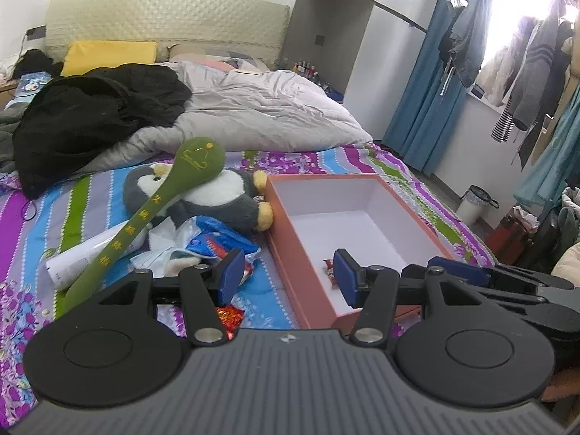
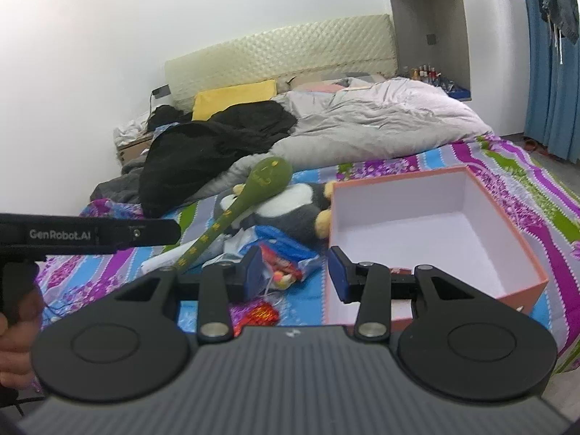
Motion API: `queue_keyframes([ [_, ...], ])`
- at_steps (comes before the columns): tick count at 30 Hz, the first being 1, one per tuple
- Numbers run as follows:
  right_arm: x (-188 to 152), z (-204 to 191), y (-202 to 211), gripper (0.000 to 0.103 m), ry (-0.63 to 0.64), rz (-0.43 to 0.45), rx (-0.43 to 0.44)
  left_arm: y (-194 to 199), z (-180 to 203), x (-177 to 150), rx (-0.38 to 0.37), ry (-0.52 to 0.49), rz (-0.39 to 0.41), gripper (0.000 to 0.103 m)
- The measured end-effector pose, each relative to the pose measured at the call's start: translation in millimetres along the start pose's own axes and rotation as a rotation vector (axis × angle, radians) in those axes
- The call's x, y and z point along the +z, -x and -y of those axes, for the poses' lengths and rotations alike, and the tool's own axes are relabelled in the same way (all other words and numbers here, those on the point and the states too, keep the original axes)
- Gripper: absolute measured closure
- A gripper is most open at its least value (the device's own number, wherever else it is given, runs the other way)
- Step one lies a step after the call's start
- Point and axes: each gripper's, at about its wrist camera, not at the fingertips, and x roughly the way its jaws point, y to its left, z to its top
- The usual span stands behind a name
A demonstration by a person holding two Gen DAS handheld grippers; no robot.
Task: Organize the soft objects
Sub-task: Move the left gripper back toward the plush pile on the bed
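Note:
A grey and white penguin plush (image 1: 217, 195) lies on the striped bedsheet, left of an open orange box (image 1: 290, 232) with a white inside. A green plush spoon (image 1: 145, 217) leans across the penguin. Blue and white plastic bags (image 1: 203, 243) and a white tube (image 1: 90, 253) lie in front of it. A red wrapped candy (image 1: 330, 270) lies in the box. My left gripper (image 1: 286, 275) is open and empty over the box's near left wall. My right gripper (image 2: 295, 272) is open and empty; the penguin (image 2: 290, 214), spoon (image 2: 235, 214) and box (image 2: 525, 246) show beyond it.
A red wrapper (image 1: 228, 317) lies on the sheet under the left gripper. A black coat (image 1: 98, 116) and a grey duvet (image 1: 261, 108) cover the far bed. Clothes hang by the window (image 1: 525, 54). A white bin (image 1: 475, 204) stands on the floor to the right.

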Motion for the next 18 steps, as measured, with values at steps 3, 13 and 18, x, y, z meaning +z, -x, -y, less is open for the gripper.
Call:
queue_keyframes([
  [3,-7,-9,0,0.059,0.004,-0.01,0.012,7,-5,-8,0.011,0.005,0.005,0.043],
  [13,-31,-31,-1,0.059,-0.003,-0.038,0.037,15,-33,-35,0.05,0.055,-0.004,0.043],
  [18,-46,-41,-6,0.059,0.012,-0.074,0.039,15,-40,-50,0.068,0.065,-0.023,0.043],
])
